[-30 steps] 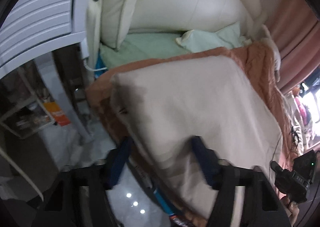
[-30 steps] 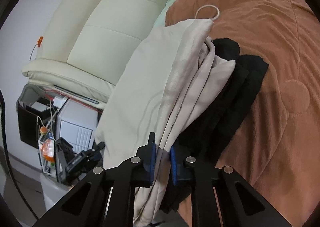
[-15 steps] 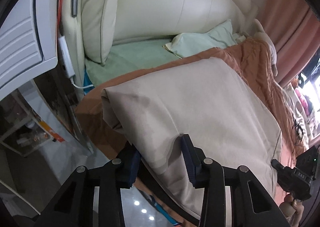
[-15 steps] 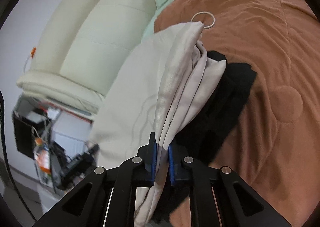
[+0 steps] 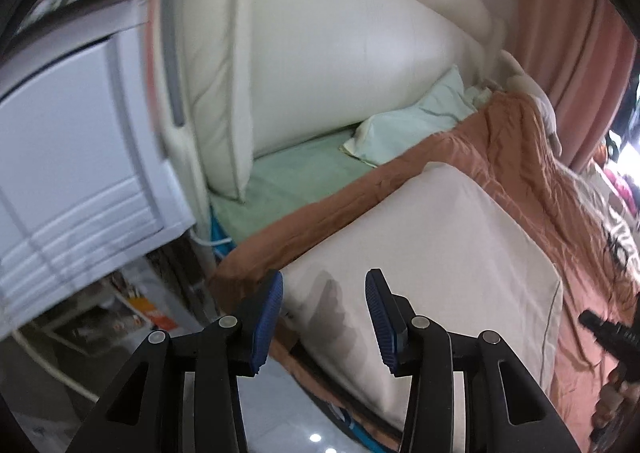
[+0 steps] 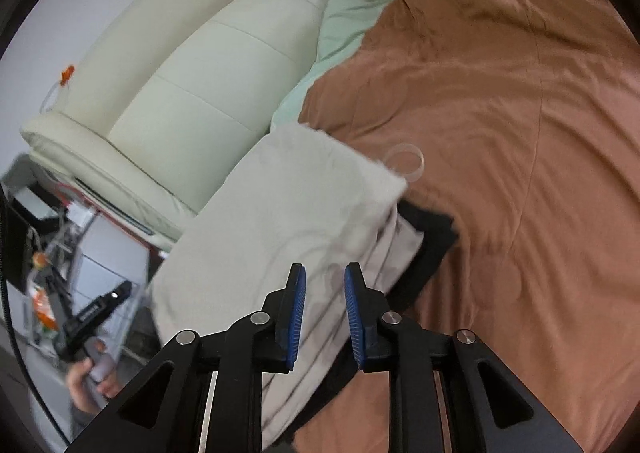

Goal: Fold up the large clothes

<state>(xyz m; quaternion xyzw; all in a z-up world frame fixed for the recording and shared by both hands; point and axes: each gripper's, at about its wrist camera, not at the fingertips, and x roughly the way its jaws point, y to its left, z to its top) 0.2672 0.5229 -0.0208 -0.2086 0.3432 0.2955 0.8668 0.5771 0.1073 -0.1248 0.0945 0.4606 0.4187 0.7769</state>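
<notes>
A folded beige garment [image 5: 432, 253] lies flat on the brown blanket [image 5: 520, 141] at the bed's near edge. My left gripper [image 5: 324, 317] hovers above its near corner, open, with the pads clear of the cloth. In the right wrist view the same beige garment [image 6: 288, 213] rests partly over a black garment [image 6: 434, 237]. My right gripper [image 6: 325, 313] is above its edge and its jaws are opening; the cloth shows behind the gap, but the pads do not press it. Each gripper appears in the other's view: the right gripper [image 5: 612, 333], and the left gripper [image 6: 96, 309] held by a hand.
A cream padded headboard [image 6: 192, 101] and a pale green pillow [image 5: 412, 125] lie beyond the garment. A white drawer unit [image 5: 72, 157] stands left of the bed over a cluttered shelf. A white ring [image 6: 404, 159] rests on the blanket. Pink curtains [image 5: 568, 53] hang at the far right.
The right gripper has let go of the beige fold, which dropped flat onto the bed. The left gripper has come off the cloth's edge. Both grippers have risen.
</notes>
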